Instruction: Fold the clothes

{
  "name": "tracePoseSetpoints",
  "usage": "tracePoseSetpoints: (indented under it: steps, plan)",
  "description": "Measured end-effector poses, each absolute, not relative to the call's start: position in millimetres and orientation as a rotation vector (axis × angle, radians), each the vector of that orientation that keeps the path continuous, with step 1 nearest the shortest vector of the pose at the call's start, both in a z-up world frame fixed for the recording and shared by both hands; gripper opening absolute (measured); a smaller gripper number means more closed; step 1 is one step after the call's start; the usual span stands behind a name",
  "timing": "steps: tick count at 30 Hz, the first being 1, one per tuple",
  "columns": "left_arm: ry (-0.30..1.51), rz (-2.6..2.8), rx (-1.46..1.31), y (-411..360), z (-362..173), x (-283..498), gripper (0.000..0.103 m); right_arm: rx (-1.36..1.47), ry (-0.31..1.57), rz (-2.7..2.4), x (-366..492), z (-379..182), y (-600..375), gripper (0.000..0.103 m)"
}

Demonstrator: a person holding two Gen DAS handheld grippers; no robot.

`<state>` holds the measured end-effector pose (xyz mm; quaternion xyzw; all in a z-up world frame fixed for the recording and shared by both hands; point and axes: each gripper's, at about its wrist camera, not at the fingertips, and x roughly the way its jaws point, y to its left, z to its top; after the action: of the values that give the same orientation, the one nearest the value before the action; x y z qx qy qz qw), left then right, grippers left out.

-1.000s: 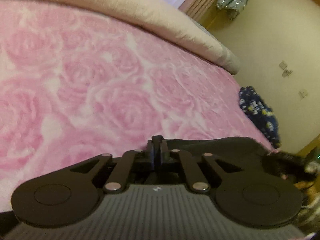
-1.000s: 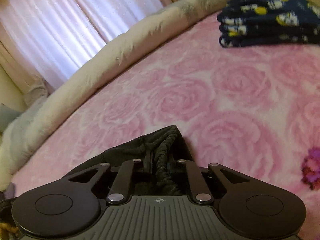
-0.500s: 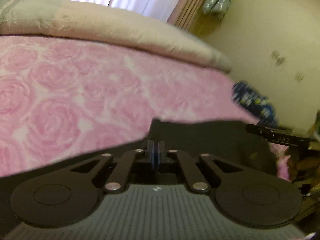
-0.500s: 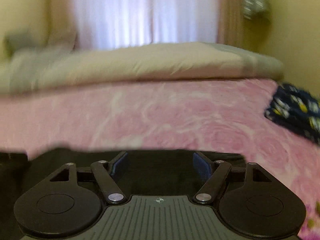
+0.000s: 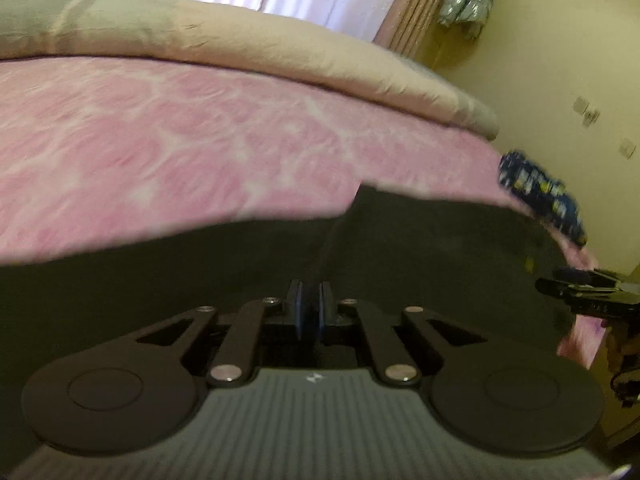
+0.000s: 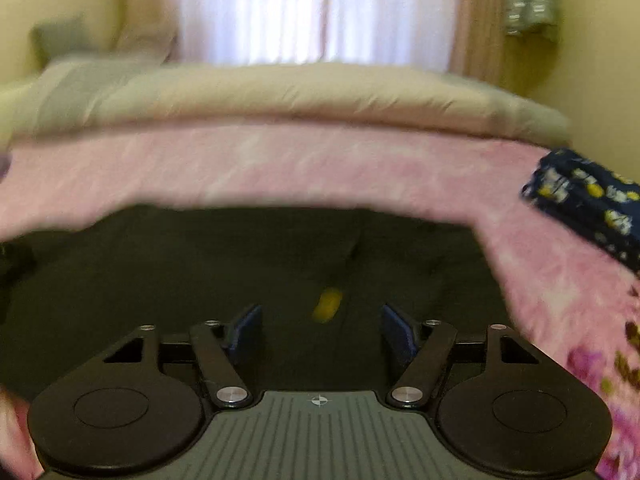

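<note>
The black garment [image 6: 248,264] lies spread on the pink rose-pattern blanket [image 5: 168,152], directly under and ahead of both my grippers; its cloth is dark, matte and soft, with a small yellow mark [image 6: 328,304] near the right one. My left gripper [image 5: 310,300] is pressed together on a fold of this garment. My right gripper [image 6: 320,332] has its jaws apart and closing a little, nothing pinched between them. Ahead of the garment the fluffy blanket is free up to a beige rolled duvet [image 6: 304,96]. To the right lies a folded navy patterned cloth [image 6: 592,204]. Behind are pale curtains [image 6: 304,12] and a yellow wall [image 5: 560,60].
</note>
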<state>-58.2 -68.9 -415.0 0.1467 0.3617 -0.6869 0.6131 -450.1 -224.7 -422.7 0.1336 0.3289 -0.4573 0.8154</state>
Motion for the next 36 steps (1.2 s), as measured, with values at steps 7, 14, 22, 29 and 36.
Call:
tracePoseSetpoints:
  steps: [7, 14, 22, 29, 36]
  plan:
    - [0.866, -1.387, 0.230, 30.5, -419.0, -7.3, 0.002, 0.367, 0.673, -1.085, -457.3, -406.5, -201.1, 0.068]
    - [0.860, -1.311, 0.188, 49.7, -416.9, -4.8, 0.003, 0.354, 0.639, -0.872, -374.6, -412.1, -143.5, 0.068]
    - [0.827, -1.073, 0.122, 99.5, -422.8, 82.0, 0.003, 0.365, 0.733, -0.887, -359.5, -422.0, -134.4, 0.068]
    - [0.871, -0.926, 0.006, 141.1, -421.4, 167.3, 0.003, 0.361, 0.787, -0.989, -344.9, -422.5, -127.0, 0.068]
    - [0.831, -0.918, 0.124, 139.1, -408.7, 152.0, 0.007, 0.385, 0.745, -0.961, -313.8, -412.5, -104.3, 0.068]
